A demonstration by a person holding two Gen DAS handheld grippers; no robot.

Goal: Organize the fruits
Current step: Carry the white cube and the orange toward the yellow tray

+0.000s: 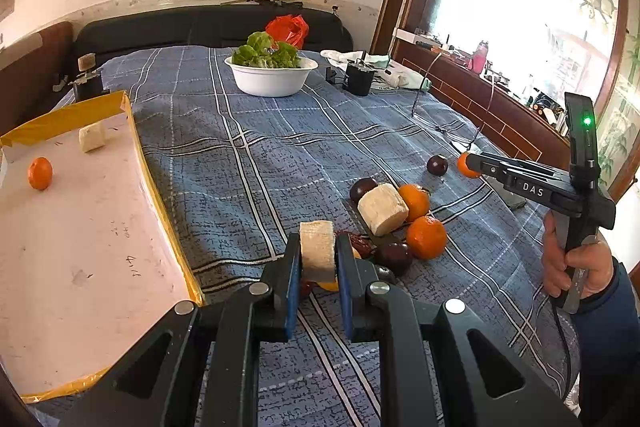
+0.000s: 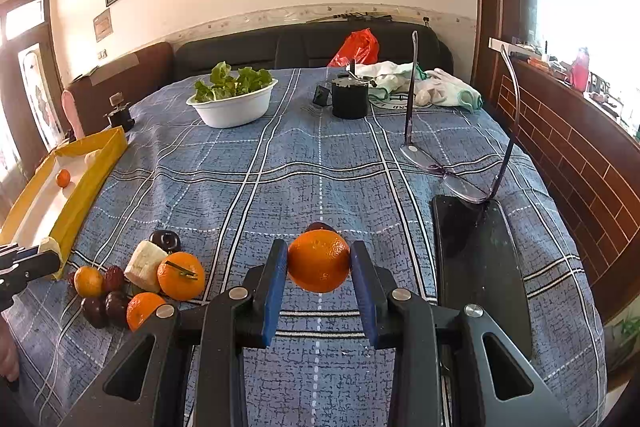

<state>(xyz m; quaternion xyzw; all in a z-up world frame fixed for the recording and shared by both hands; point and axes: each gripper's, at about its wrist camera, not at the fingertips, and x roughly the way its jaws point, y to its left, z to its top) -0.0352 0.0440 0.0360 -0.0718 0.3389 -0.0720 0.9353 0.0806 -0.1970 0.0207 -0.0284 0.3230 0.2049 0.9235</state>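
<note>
Item: fruit sorting, carry stage, both hands loaded.

Left gripper (image 1: 318,259): we hold it clamped on a pale cut chunk (image 1: 317,245), lifted clear of the plaid cloth (image 1: 248,155) covering the bench.

Right gripper (image 2: 319,263): we hold it clamped on a tangerine (image 2: 319,261), also lifted, with a dark plum (image 2: 320,227) just behind it.

Destination, as we judge it: the yellow-rimmed tray (image 1: 136,147) at the left edge, where one tangerine (image 1: 40,173) and one pale chunk (image 1: 92,137) already lie well apart.

Remaining stock: a heap of loose fruit (image 1: 394,223) near centre, with tangerines, dark plums, red dates and a second pale chunk touching one another.

Next move, in our judgement: we swing the left load leftward over the tray's raised near rim, lower it beside the matching chunk, then open. The right load follows toward the tangerine, crossing above the heap.

Edges and room:
- Tray wall stands up; loads need to clear it.
- Tray floor is largely bare, so there is ample set-down space.
- Open cloth lies between heap and tray.
- Spectacles (image 2: 452,175) and a dark phone (image 2: 480,259) lie right, near the right gripper.
- Bowl of greens (image 1: 271,77) and black cup (image 1: 359,79) sit far, out of the path.
</note>
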